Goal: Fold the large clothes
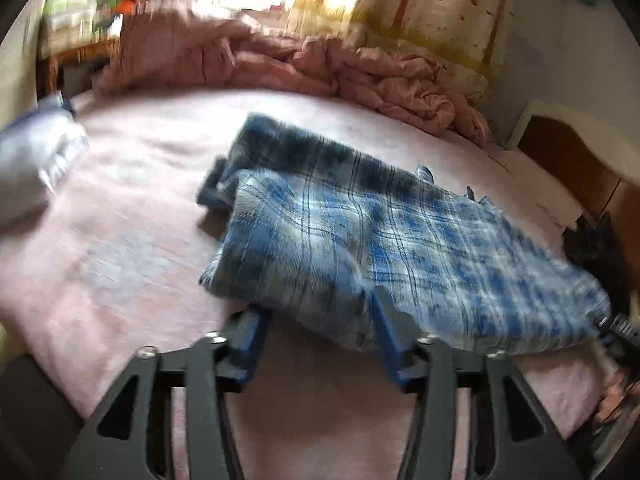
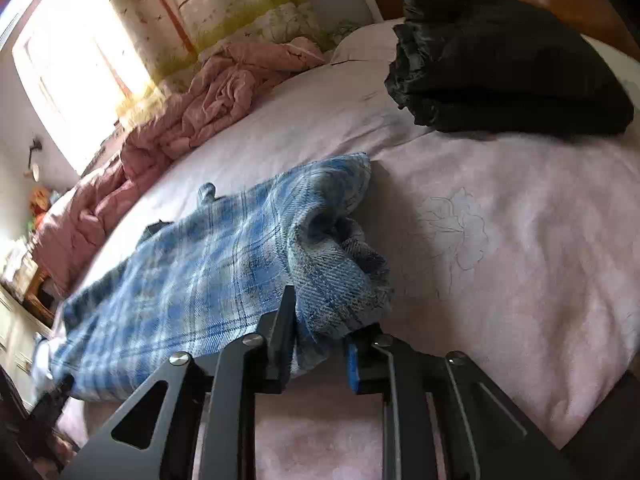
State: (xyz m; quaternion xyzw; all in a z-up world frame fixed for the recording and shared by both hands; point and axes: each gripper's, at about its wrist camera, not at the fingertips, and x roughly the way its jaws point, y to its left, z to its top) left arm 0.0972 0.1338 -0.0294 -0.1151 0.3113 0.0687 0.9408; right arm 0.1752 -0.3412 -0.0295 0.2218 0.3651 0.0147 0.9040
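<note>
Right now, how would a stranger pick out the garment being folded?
Start at the pink bed. Near its front edge lies the plaid shirt, between the crumpled pink quilt and the folded black jacket. It is the only blue-and-white checked item.

Between my right jaws sits the shirt point(image 2: 224, 264), a soft woven cloth, brushed and matt, with a visible twill grain near the pads. My jaws themselves look like matt black plastic with shiny metal screws, the pads a blue, rubbery plastic. Under the jaws the bed sheet point(image 2: 520, 240) is smooth, matt pink cloth. Beyond the right jaws lies a black jacket point(image 2: 512, 72), slick and faintly glossy. Far ahead, the quilt point(image 1: 320, 64) is crumpled matt cloth.
</note>
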